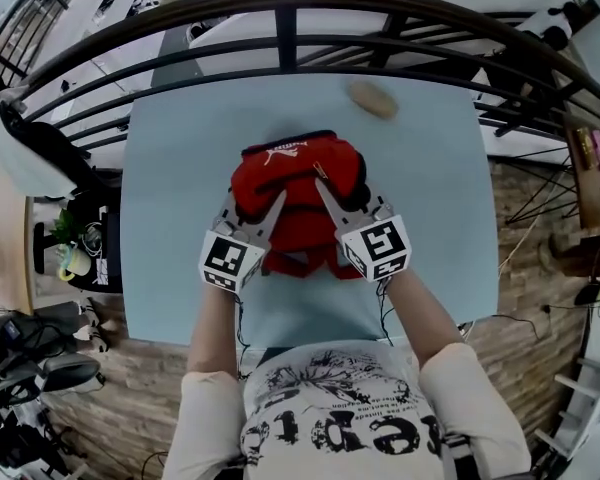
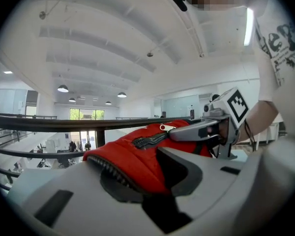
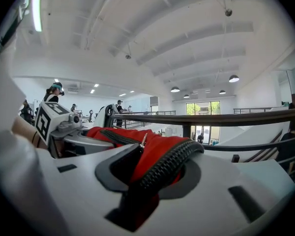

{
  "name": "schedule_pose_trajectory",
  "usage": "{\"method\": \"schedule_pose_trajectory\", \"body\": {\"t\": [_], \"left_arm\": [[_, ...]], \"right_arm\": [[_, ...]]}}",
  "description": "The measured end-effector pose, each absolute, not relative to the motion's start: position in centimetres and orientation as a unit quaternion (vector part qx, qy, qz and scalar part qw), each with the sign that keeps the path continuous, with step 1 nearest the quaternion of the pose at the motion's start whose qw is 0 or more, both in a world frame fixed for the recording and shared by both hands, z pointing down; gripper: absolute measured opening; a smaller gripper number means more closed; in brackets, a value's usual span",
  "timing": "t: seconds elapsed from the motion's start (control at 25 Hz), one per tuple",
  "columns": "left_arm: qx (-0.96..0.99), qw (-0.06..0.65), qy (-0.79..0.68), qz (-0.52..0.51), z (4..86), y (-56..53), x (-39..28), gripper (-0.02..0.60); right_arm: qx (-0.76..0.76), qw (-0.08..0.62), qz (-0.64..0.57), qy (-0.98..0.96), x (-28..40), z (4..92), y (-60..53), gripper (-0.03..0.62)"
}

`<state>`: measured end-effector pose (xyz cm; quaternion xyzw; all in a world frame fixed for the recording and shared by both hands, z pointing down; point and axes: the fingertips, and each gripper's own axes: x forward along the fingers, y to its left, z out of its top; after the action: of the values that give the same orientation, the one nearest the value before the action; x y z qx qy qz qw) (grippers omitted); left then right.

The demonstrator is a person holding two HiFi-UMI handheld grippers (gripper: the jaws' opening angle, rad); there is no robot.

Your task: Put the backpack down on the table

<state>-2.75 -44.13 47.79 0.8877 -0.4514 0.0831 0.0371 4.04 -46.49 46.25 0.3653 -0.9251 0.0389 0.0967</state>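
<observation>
The left gripper (image 1: 252,208) is clenched on a fold of the red backpack (image 1: 300,168) — padded fabric, black zip teeth, black trim, a white logo near its far edge. The backpack is slumped over the middle of the pale blue worktop (image 1: 180,158). The right gripper (image 1: 344,196) pinches another zipped red fold — silver pull showing.
</observation>
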Motion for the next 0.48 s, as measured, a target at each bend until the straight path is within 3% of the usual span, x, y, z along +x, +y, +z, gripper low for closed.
{"method": "schedule_pose_trajectory", "body": {"t": [0.48], "left_arm": [[0.886,0.061,-0.454,0.076,51.7,-40.3,-2.2,0.096]], "right_arm": [[0.391,0.088,0.036,-0.915,4.9,50.4,-42.4,0.121]]}}
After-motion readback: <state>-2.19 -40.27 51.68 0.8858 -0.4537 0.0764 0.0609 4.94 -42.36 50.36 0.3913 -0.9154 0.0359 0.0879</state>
